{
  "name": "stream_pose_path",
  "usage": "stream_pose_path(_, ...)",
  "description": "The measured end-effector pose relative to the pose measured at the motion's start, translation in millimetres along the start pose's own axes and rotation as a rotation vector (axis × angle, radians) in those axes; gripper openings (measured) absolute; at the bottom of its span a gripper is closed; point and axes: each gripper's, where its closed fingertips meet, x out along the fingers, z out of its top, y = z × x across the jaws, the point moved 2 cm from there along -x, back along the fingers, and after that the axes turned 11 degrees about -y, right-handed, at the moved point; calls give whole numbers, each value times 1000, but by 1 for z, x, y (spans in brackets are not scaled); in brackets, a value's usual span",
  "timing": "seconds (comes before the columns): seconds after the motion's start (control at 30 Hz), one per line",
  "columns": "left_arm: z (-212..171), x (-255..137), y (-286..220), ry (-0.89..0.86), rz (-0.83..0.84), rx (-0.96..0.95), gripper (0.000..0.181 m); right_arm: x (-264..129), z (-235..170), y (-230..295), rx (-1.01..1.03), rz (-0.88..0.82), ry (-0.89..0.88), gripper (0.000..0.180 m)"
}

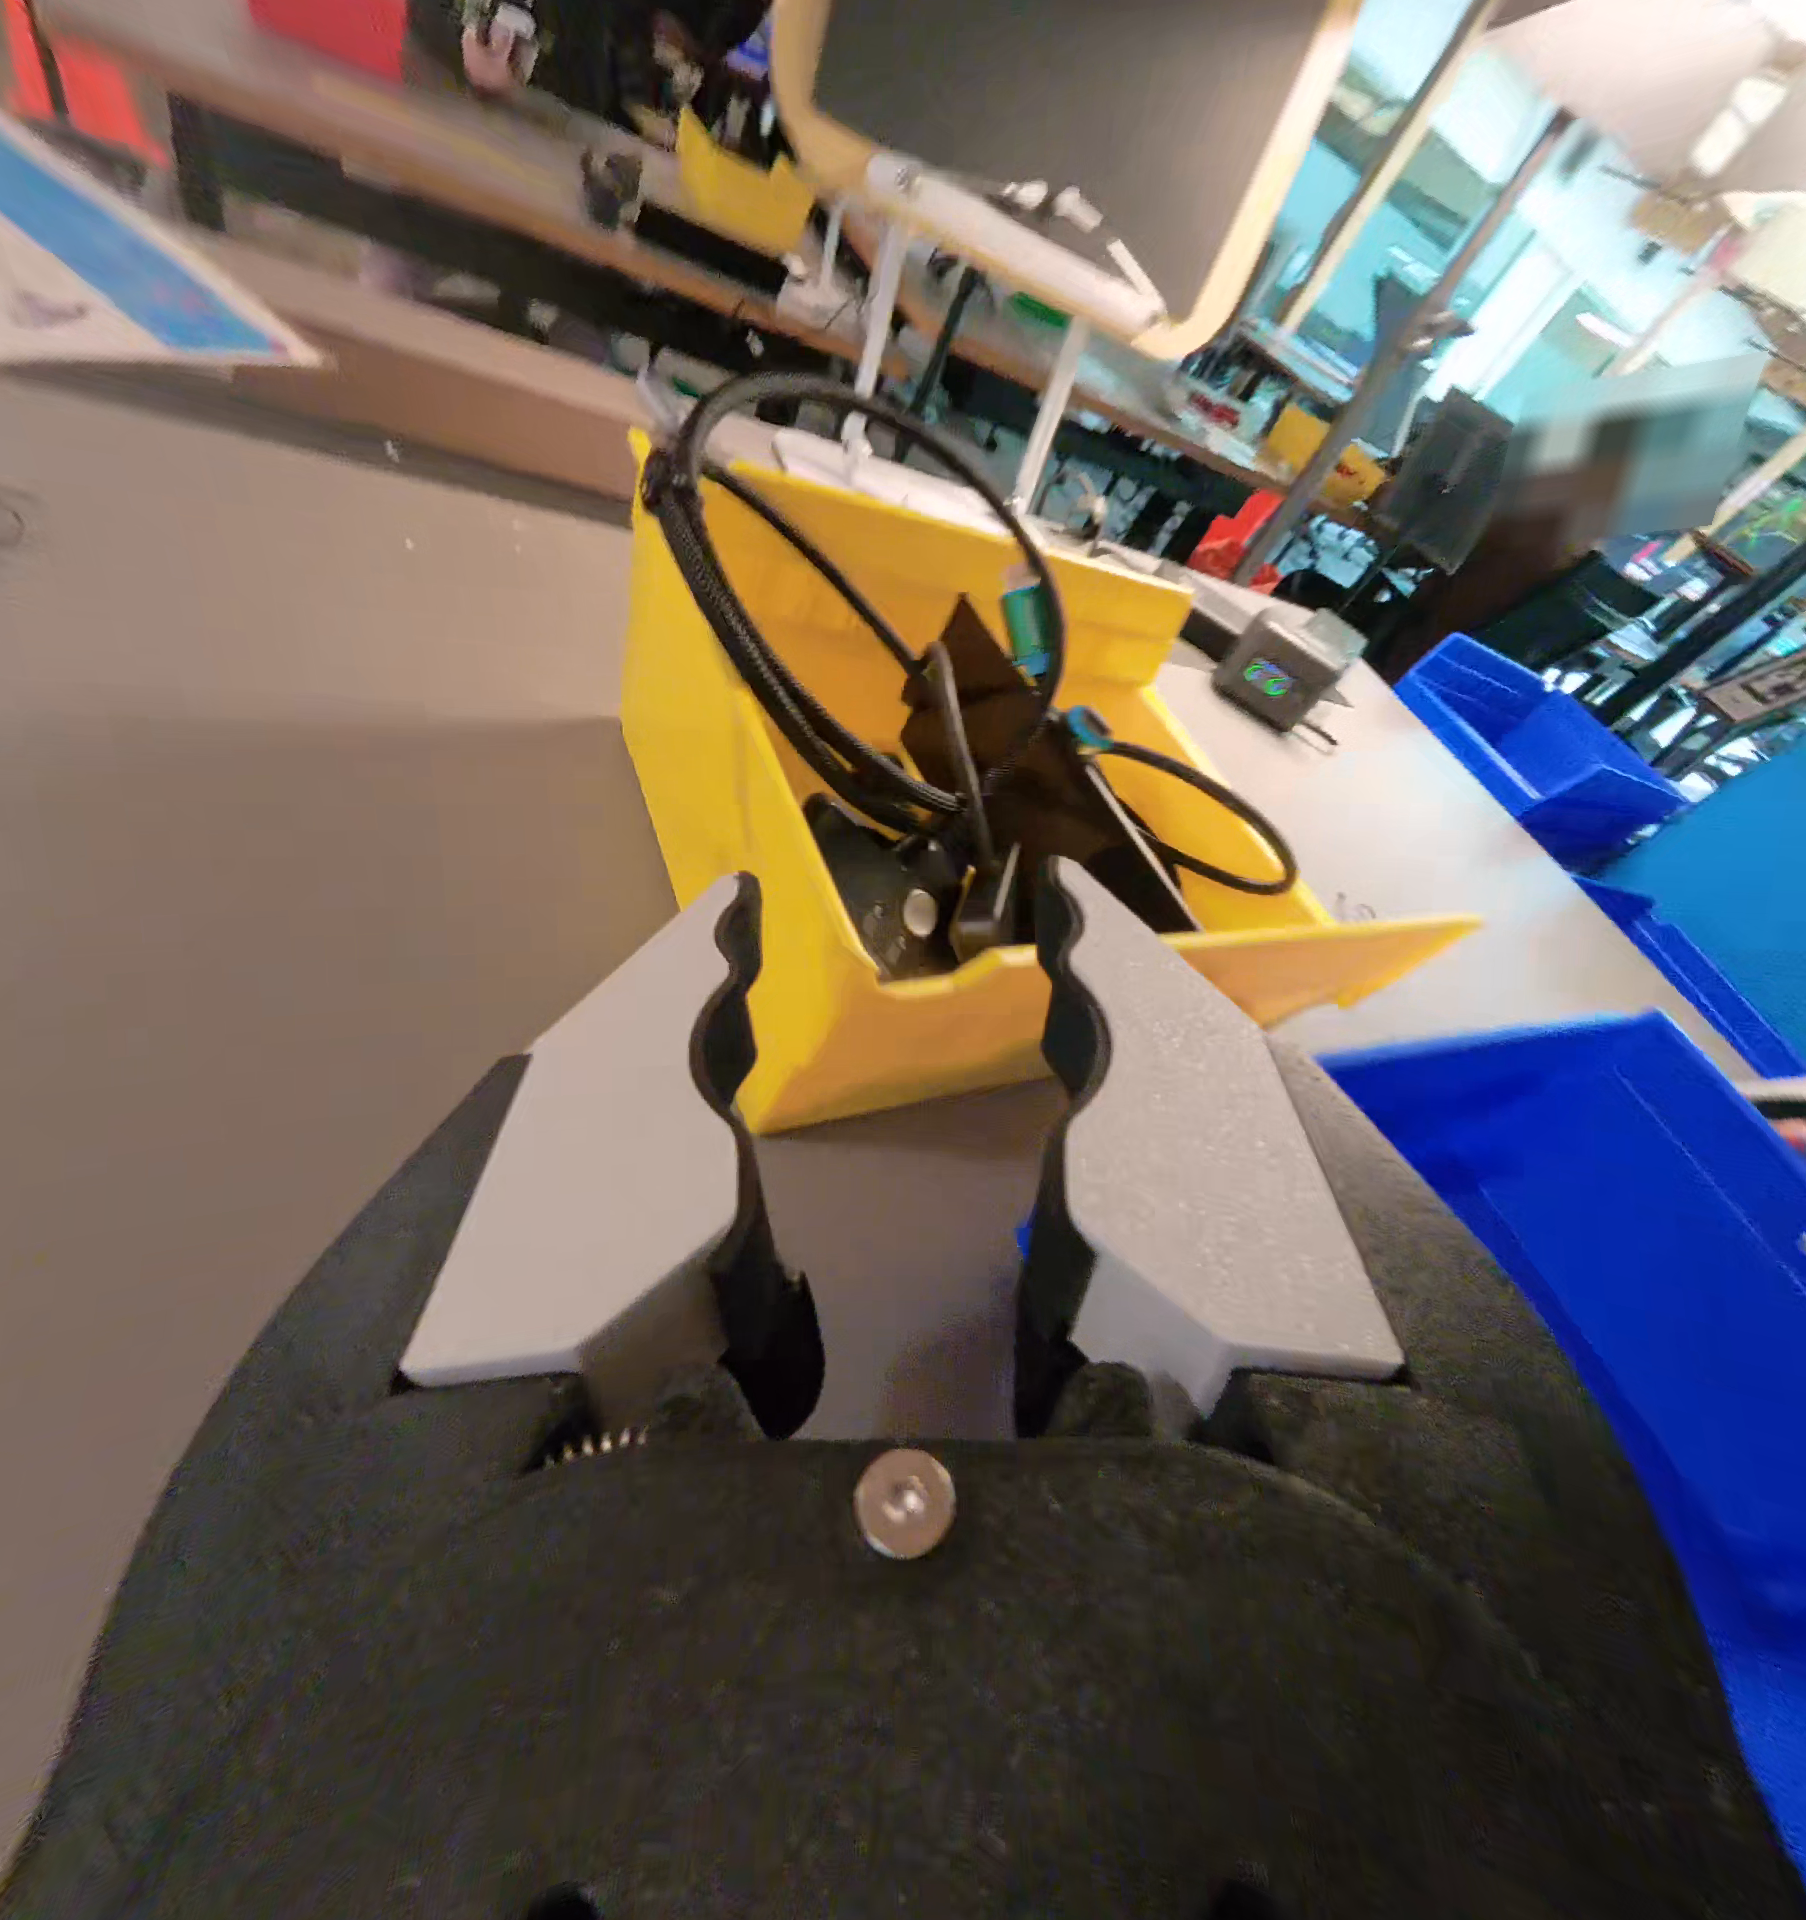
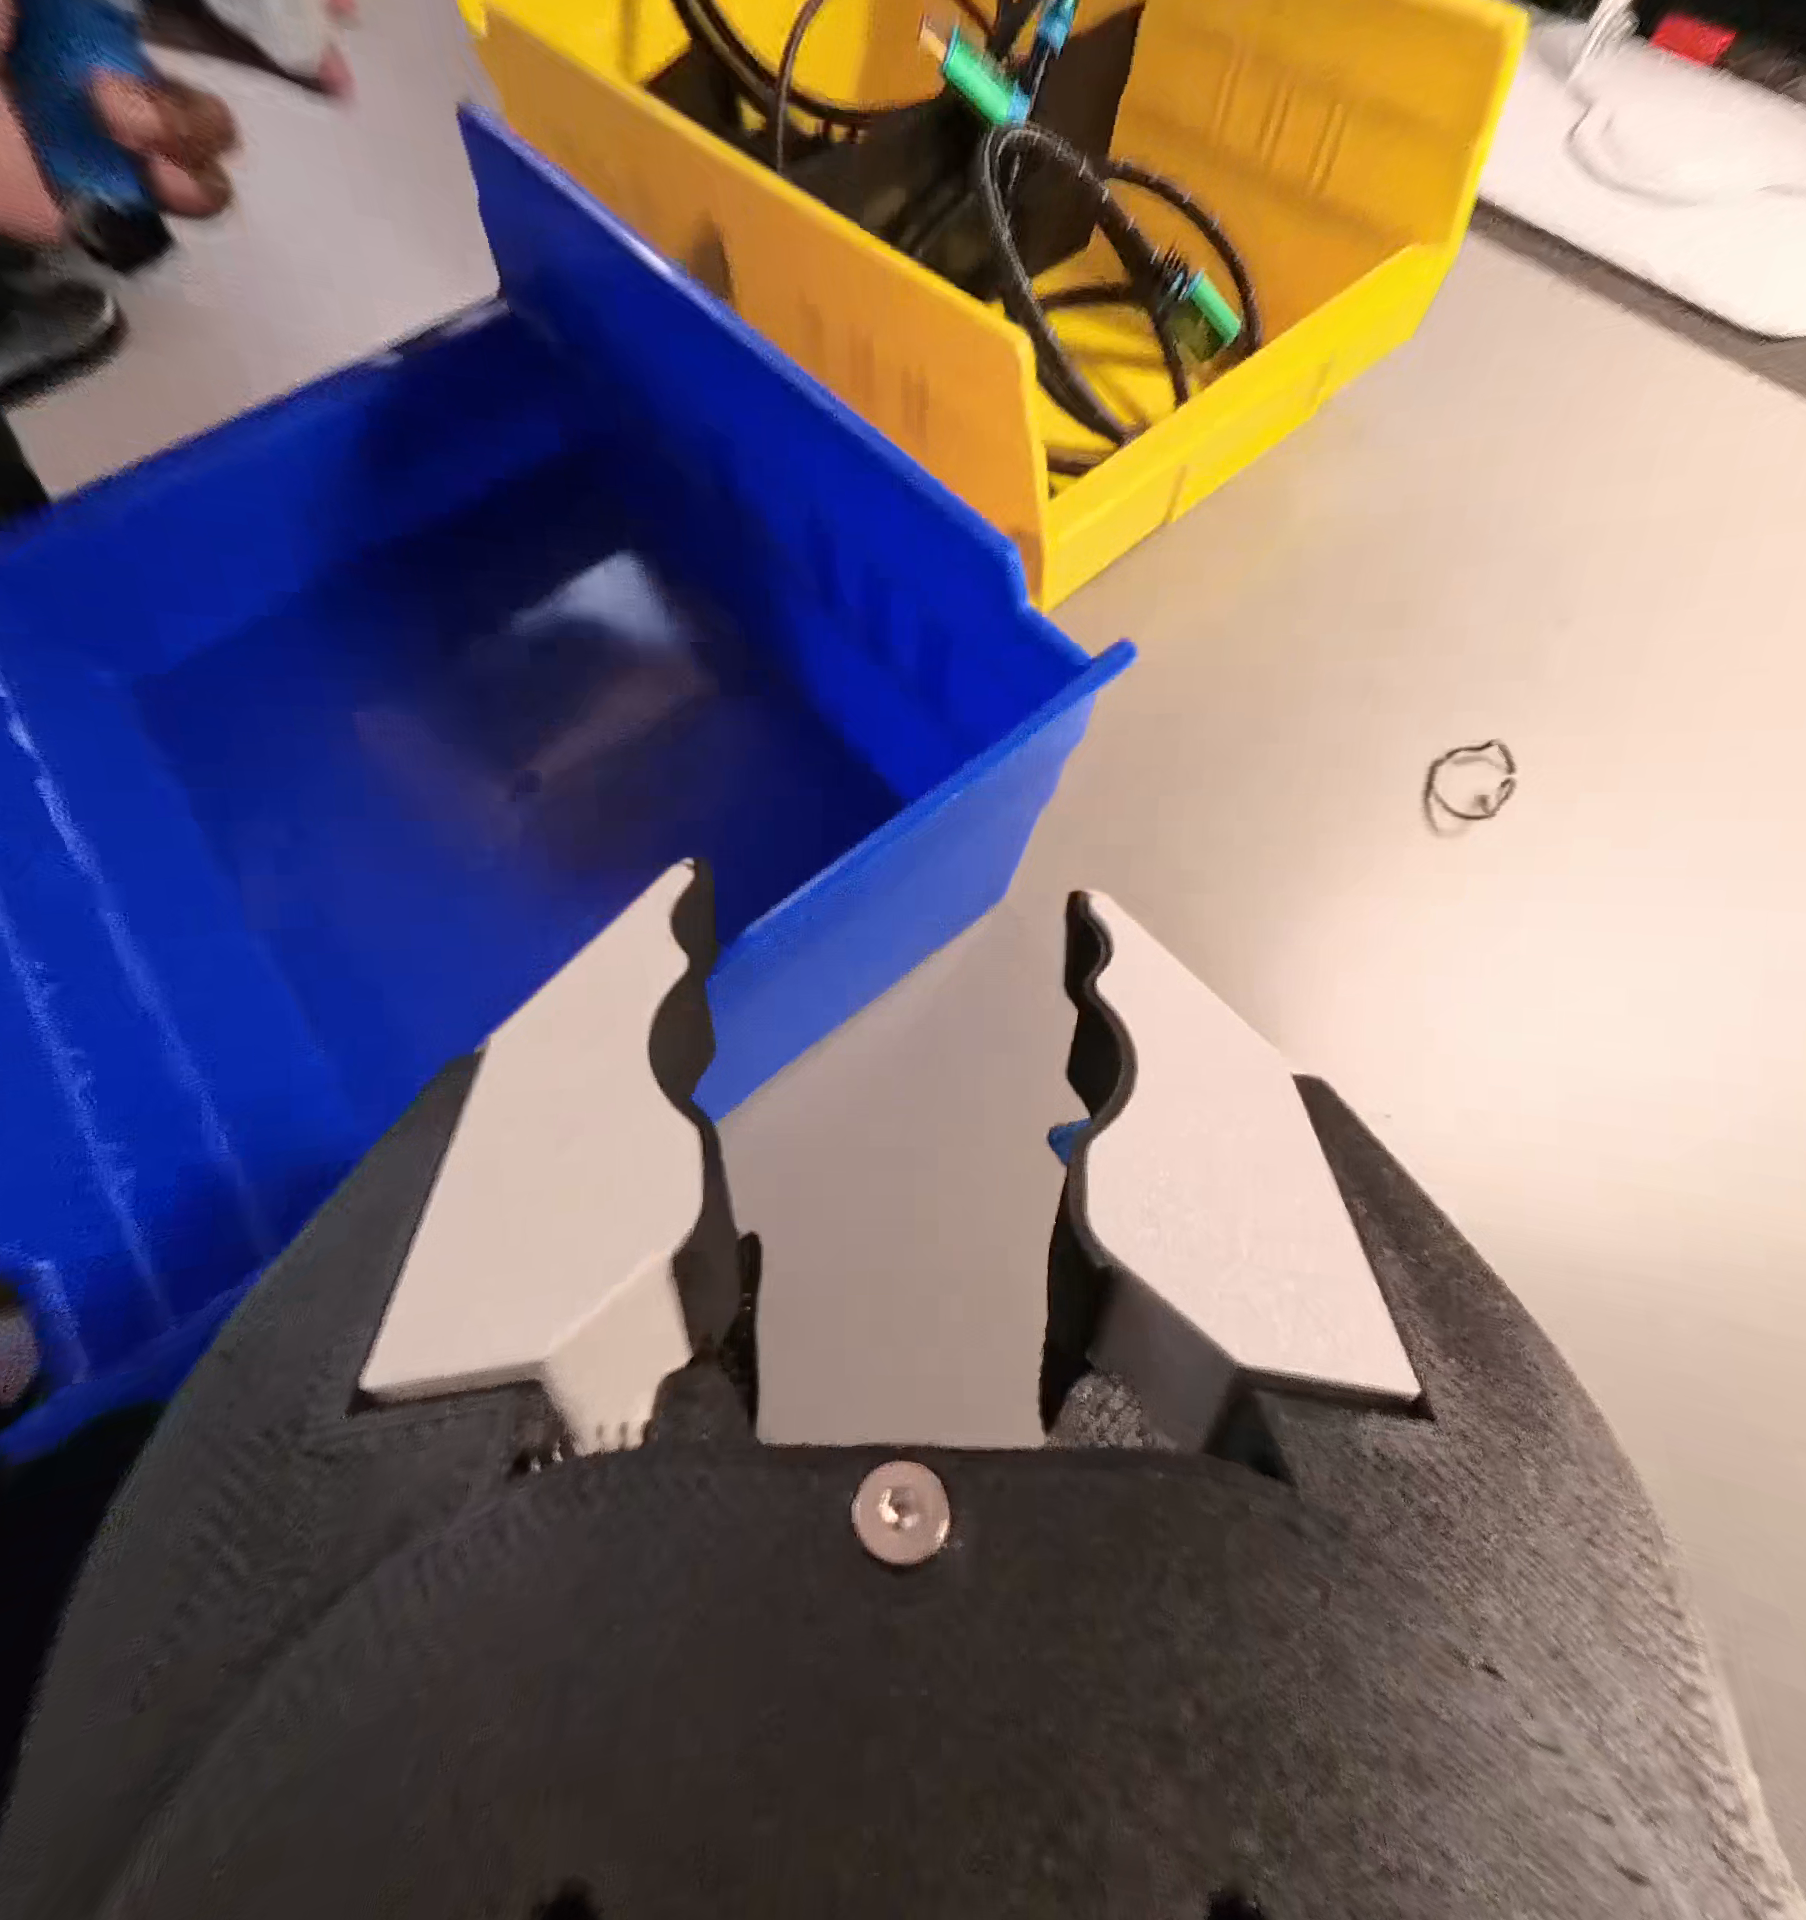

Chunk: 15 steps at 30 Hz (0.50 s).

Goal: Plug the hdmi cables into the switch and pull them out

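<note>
A yellow bin (image 1: 909, 1029) holds coiled black braided HDMI cables (image 1: 764, 665) with green-sleeved plugs (image 1: 1029, 623) and a black switch box (image 1: 888, 904) at its bottom. My left gripper (image 1: 894, 894) is open and empty, its tips just in front of the bin's low front lip. In the right wrist view the same yellow bin (image 2: 878, 353) sits far ahead with the cables (image 2: 1024, 270) and green plugs (image 2: 1216, 312) inside. My right gripper (image 2: 888, 883) is open and empty above the table, beside a blue bin's corner.
An empty blue bin (image 2: 940, 831) stands left of the right gripper; blue bins (image 1: 1626, 1299) also lie right of the left gripper. A small wire ring (image 2: 1468, 784) lies on the grey table (image 2: 1501, 1039). A person's hand (image 2: 99, 135) shows at top left. A small grey device (image 1: 1278, 670) sits behind. The left gripper's tips are roughly 35 cm from the right gripper's.
</note>
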Motion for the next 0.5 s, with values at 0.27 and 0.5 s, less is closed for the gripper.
stream_pose_path(0.27,-18,33,30,97,99,66,15,-29,-5,-36,-227,-38,114,42)
stream_pose_path(0.5,27,-17,99,117,453,262,38,-72,4,-95,-328,-266,221,47)
